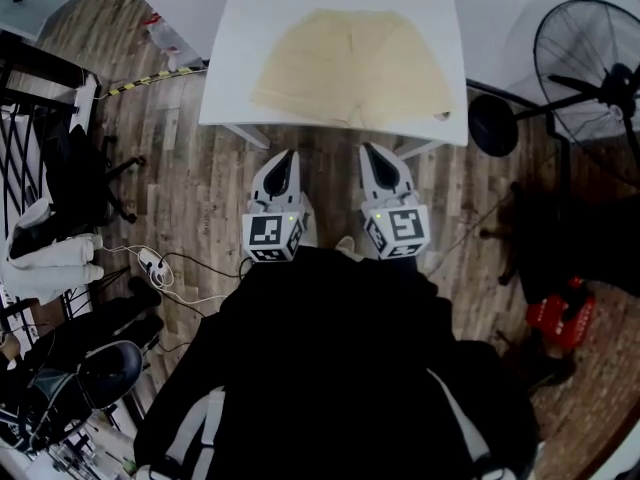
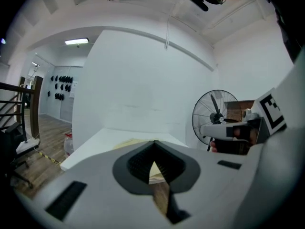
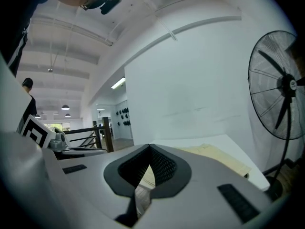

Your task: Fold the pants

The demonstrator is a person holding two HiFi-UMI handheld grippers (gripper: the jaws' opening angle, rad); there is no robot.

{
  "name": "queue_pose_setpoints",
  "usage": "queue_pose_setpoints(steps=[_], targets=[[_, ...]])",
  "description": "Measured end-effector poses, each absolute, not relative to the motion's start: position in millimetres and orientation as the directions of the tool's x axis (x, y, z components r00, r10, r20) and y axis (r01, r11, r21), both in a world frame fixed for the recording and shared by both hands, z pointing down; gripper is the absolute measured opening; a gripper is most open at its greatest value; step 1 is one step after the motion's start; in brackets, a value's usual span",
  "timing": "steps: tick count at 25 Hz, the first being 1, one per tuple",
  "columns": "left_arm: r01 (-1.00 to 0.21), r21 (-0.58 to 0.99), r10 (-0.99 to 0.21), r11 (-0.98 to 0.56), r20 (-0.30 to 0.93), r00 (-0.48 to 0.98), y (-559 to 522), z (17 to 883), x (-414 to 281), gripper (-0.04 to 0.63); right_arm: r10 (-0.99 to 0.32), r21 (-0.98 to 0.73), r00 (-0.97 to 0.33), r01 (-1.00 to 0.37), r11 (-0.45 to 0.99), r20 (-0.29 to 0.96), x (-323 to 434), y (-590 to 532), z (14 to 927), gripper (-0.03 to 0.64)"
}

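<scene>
Beige pants (image 1: 350,66) lie spread flat on a white table (image 1: 232,78), waistband at the far side. Both grippers hang side by side over the floor, short of the table's near edge and close to the person's body. My left gripper (image 1: 288,158) is shut with its tips together and nothing between them. The right gripper (image 1: 372,151) is shut and empty too. In the left gripper view the jaws (image 2: 153,144) point at the table, with a strip of pants (image 2: 126,144) above them. In the right gripper view the jaws (image 3: 150,147) meet below the pants (image 3: 219,155).
A standing fan (image 1: 590,63) with a round base (image 1: 493,125) is right of the table. A red object (image 1: 560,313) lies on the floor at the right. A dark rack and chairs (image 1: 60,168), cables and a power strip (image 1: 152,263) crowd the left.
</scene>
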State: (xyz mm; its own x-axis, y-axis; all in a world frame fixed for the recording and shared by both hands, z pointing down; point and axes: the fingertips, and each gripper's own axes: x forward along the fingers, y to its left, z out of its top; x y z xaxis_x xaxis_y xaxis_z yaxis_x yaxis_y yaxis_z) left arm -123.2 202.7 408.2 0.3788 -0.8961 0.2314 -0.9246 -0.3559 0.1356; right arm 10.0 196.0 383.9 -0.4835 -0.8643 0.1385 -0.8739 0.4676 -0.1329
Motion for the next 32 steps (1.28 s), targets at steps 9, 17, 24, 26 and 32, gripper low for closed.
queue_pose_setpoints(steps=[9, 17, 24, 26, 32], targets=[[-0.917, 0.161, -0.869, -0.366, 0.294, 0.399, 94.2, 427.0, -167.6, 0.003, -0.846, -0.133, -0.488, -0.873, 0.47, 0.214, -42.8, 78.3, 400.0, 0.003], [-0.899, 0.202, -0.844, -0.388, 0.315, 0.434, 21.5, 432.8, -196.5, 0.003, -0.84, -0.142, -0.478, -0.879, 0.456, 0.258, -86.1, 2.9, 408.3, 0.003], [-0.879, 0.228, -0.785, -0.419, 0.395, 0.477, -12.4, 461.2, -217.1, 0.003, -0.824, -0.142, -0.455, -0.89, 0.434, 0.338, -113.0, -49.4, 430.7, 0.003], [-0.875, 0.235, -0.766, -0.424, 0.423, 0.484, -17.2, 472.0, -224.4, 0.003, -0.82, -0.137, -0.444, -0.895, 0.424, 0.362, -120.5, -62.1, 439.6, 0.003], [-0.866, 0.26, -0.725, -0.428, 0.473, 0.5, -27.7, 497.6, -239.7, 0.003, -0.818, -0.121, -0.399, -0.915, 0.385, 0.414, -136.9, -91.7, 463.4, 0.003]])
